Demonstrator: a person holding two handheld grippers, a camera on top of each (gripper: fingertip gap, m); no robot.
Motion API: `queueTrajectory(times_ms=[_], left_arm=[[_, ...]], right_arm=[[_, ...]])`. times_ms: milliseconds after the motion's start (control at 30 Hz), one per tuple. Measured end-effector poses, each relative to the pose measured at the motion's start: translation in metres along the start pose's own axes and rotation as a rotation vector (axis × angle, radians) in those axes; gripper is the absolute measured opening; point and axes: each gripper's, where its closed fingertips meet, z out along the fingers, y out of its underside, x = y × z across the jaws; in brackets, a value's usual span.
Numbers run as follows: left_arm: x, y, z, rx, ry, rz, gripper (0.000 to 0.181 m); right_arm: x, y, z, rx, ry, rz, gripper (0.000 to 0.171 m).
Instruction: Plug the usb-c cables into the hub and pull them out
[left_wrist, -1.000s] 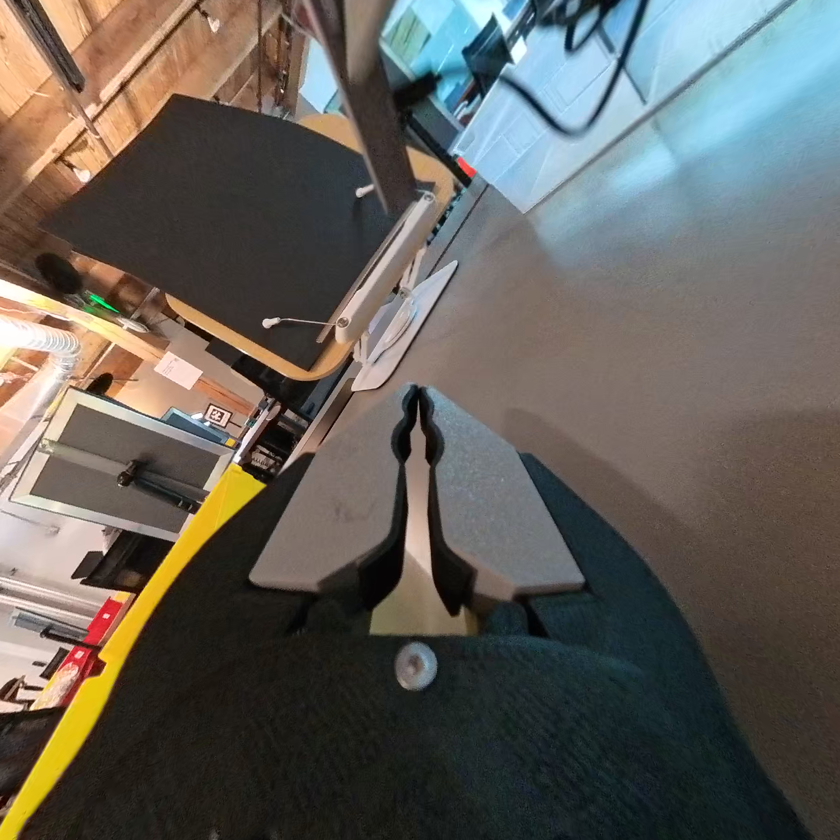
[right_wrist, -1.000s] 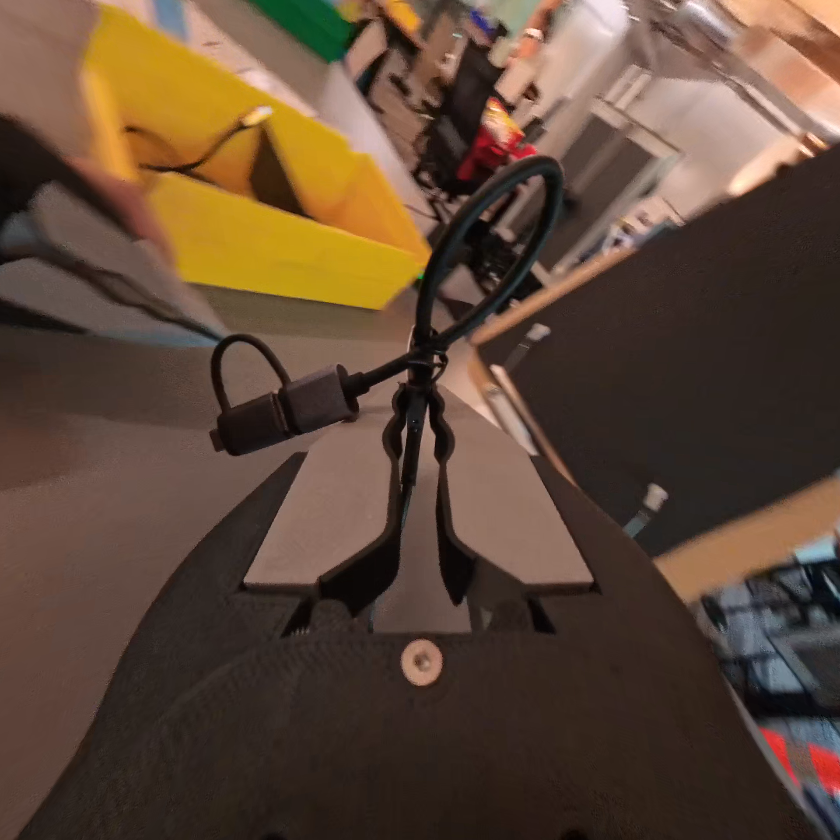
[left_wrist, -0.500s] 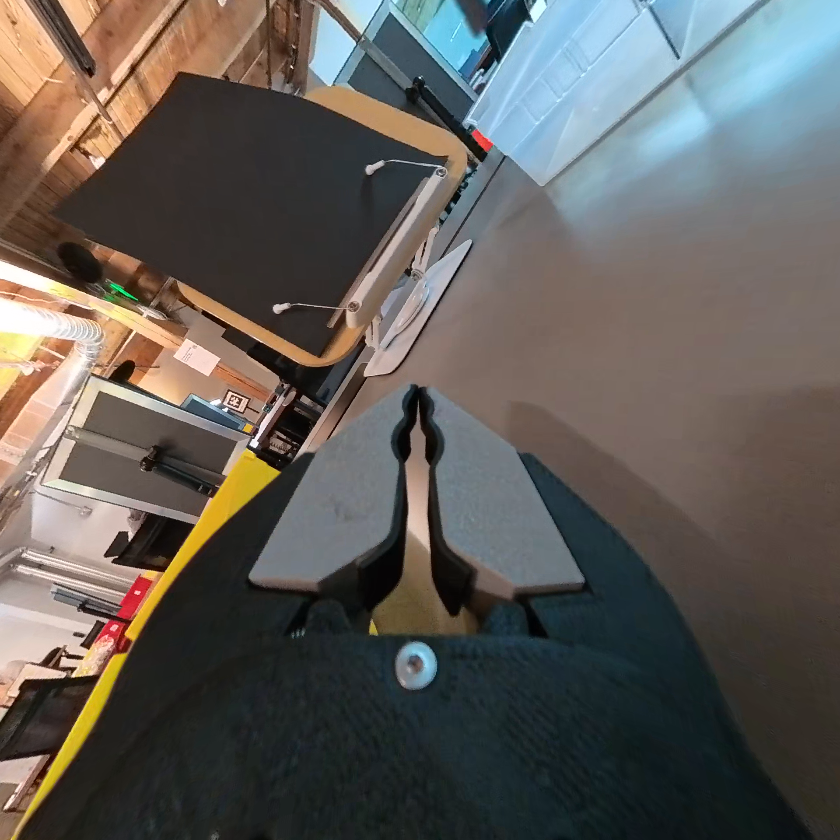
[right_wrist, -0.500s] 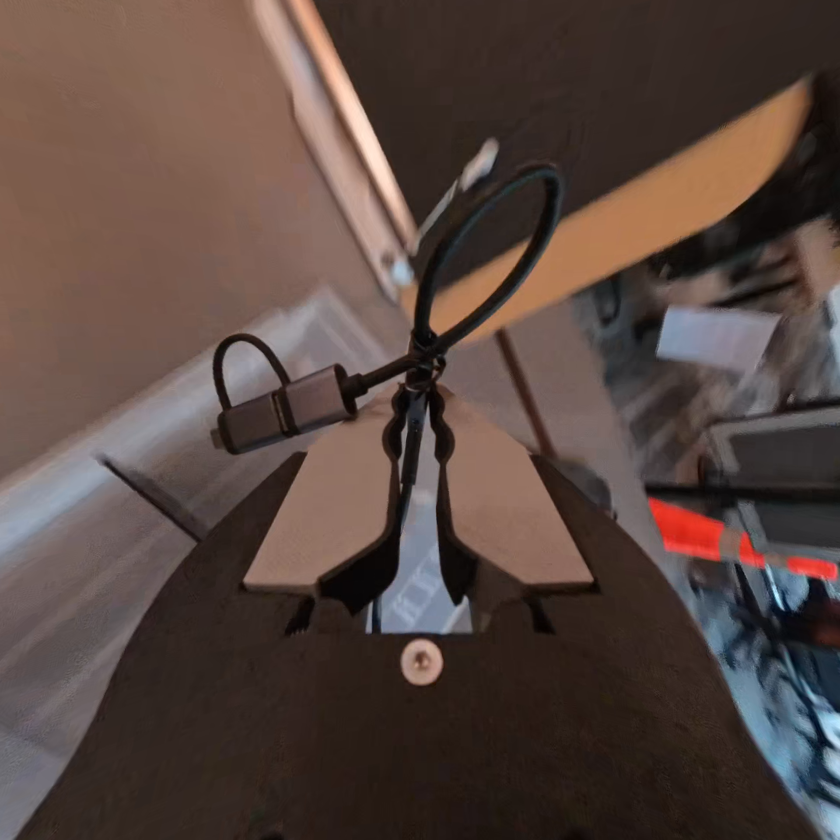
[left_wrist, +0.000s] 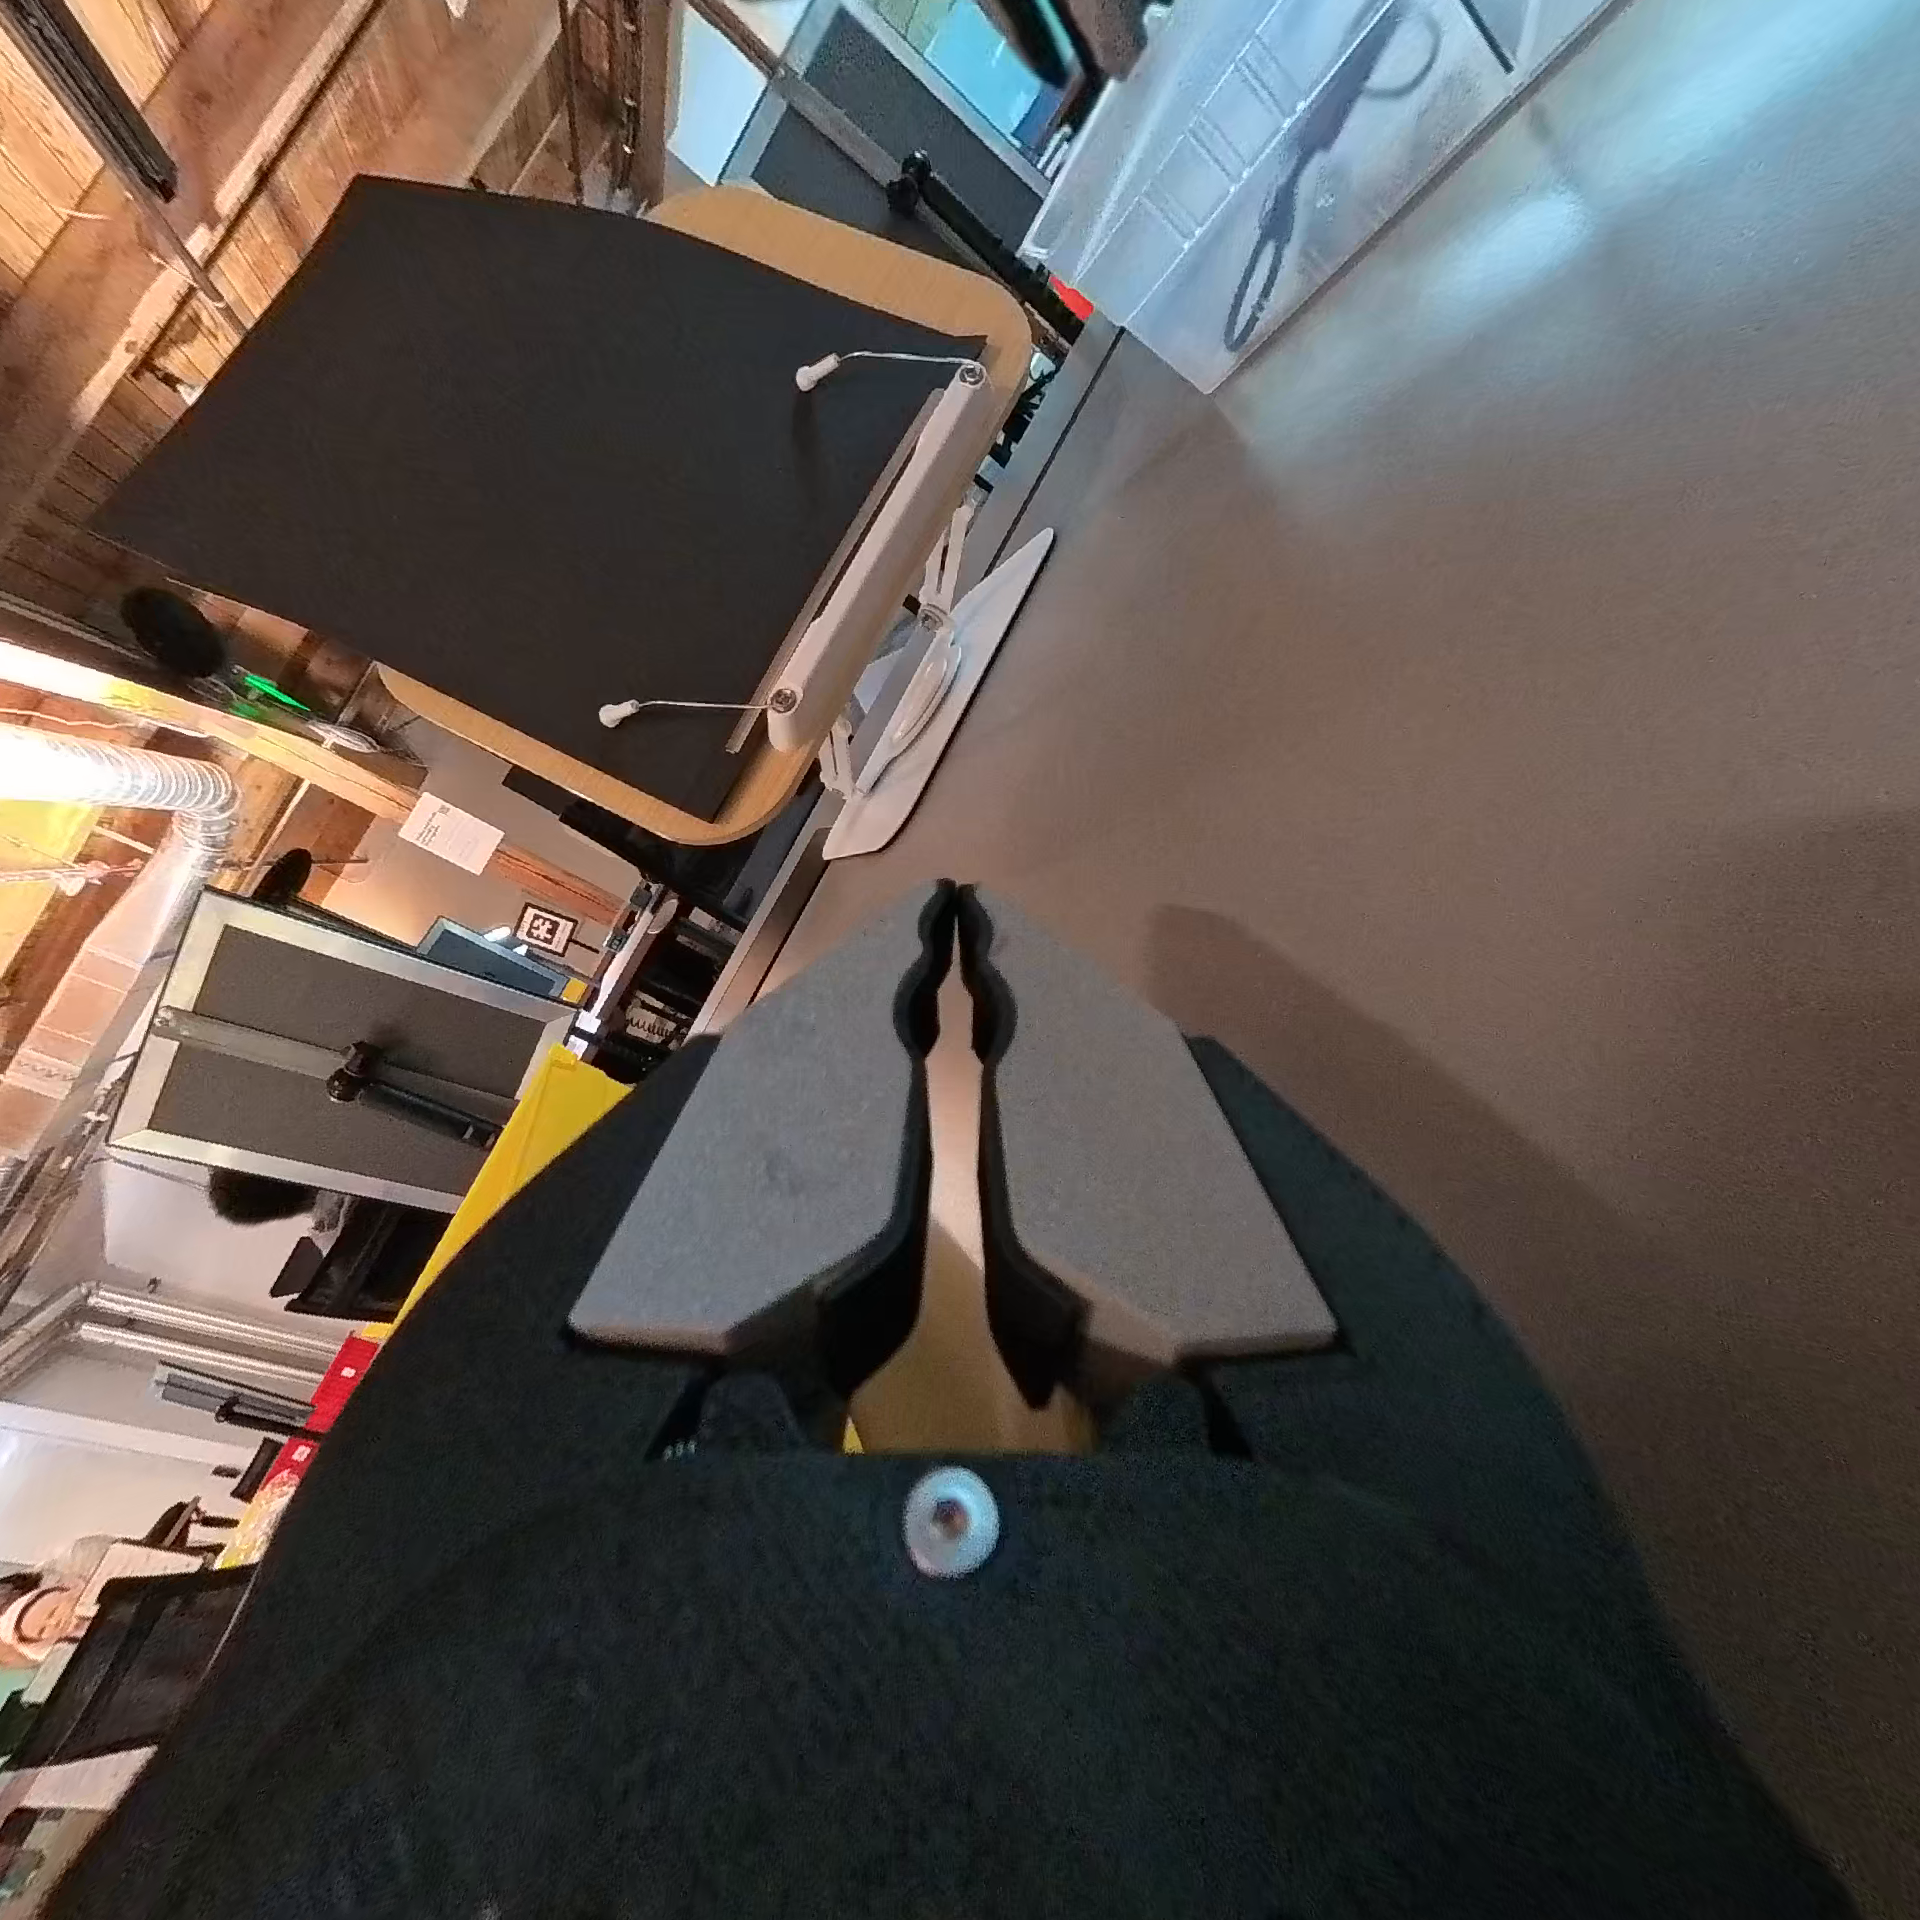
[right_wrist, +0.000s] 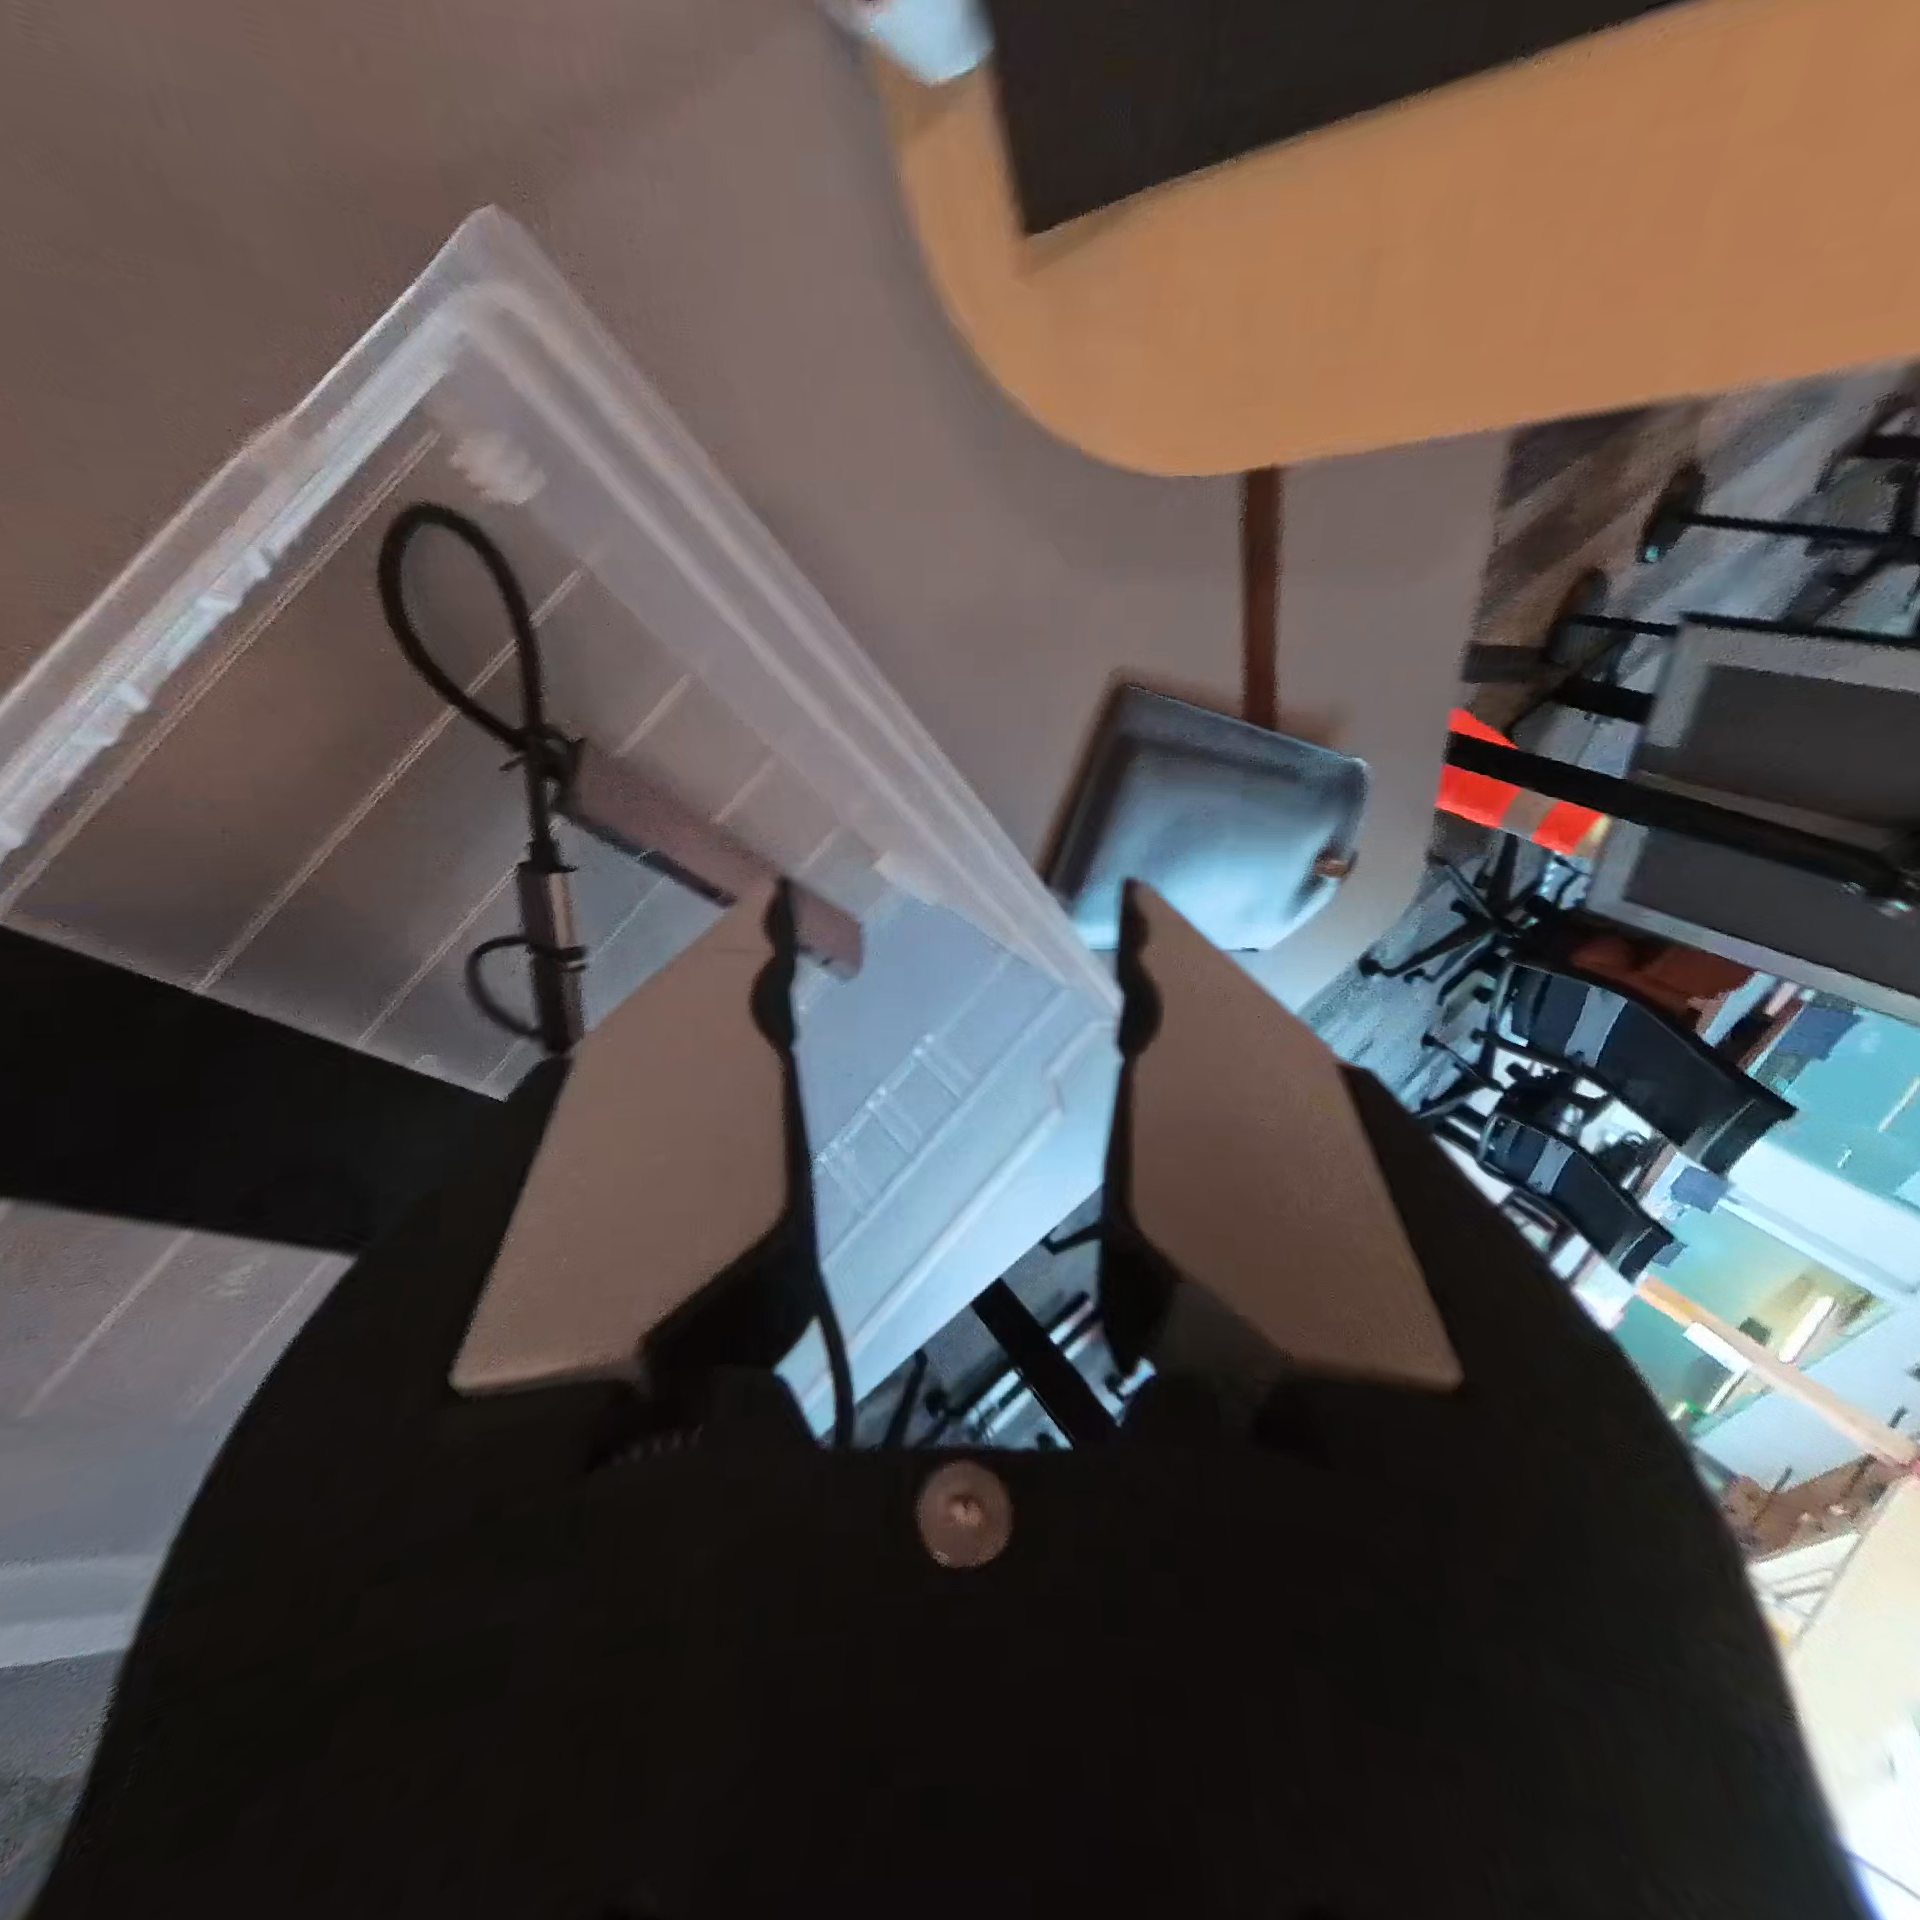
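Clear plastic bin holds the looped cable; we judge the spread, empty right gripper risks snagging it, left gripper closed, empty.

The clear plastic bin looks glossy and ribbed. The cable has a matt black rubber skin and a brushed metal plug. The table is matt grey. The right gripper's fingers look like grainy matt plastic.
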Motion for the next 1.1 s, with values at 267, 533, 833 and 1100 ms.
queueTrajectory(times_ms=[267,533,833,1100], left_arm=[[0.005,-0.002,-0.001,0.006,0.013,0.03,0.0],[0.0,0.002,-0.001,-0.007,-0.004,0.008,0.0],[0.004,0.001,0.001,-0.007,0.012,0.033,0.0],[0.007,0.003,0.002,-0.024,0.018,0.057,0.0]], right_arm=[[0.084,-0.021,-0.076,0.434,0.075,0.686,0.068],[0.166,-0.02,-0.147,1.187,0.103,1.396,0.05],[0.127,0.024,-0.202,2.003,0.381,0.956,0.114],[0.122,0.024,-0.068,0.752,0.54,0.917,0.14]])
